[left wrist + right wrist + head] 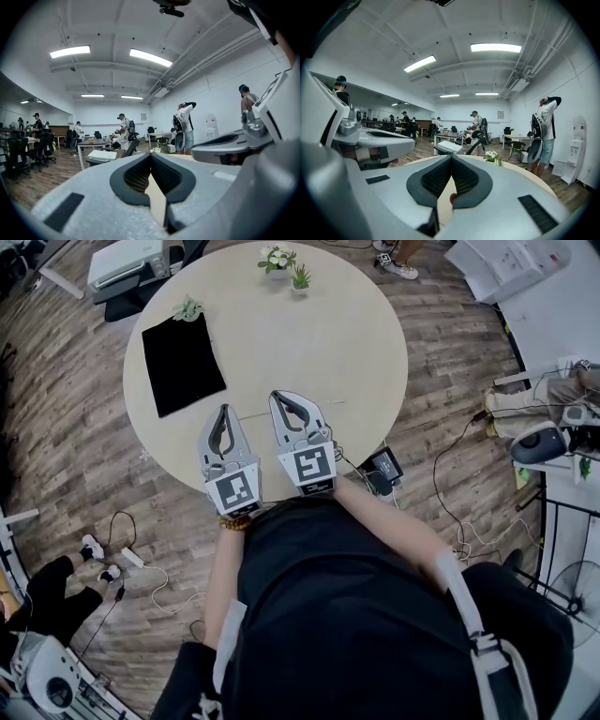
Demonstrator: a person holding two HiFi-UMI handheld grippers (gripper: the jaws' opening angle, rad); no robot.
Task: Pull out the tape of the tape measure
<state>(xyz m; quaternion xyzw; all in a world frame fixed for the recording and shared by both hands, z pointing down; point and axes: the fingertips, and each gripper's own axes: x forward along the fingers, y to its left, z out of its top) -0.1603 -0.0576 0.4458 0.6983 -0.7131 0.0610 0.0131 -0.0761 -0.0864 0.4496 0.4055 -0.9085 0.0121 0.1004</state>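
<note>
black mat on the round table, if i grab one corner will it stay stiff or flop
The black mat lies thin and flush on the table, so it probably flops from a corner grip. It looks light, so a push would likely slide or bunch it. It sits near the table's rim, so an outward push might send it over.
</note>
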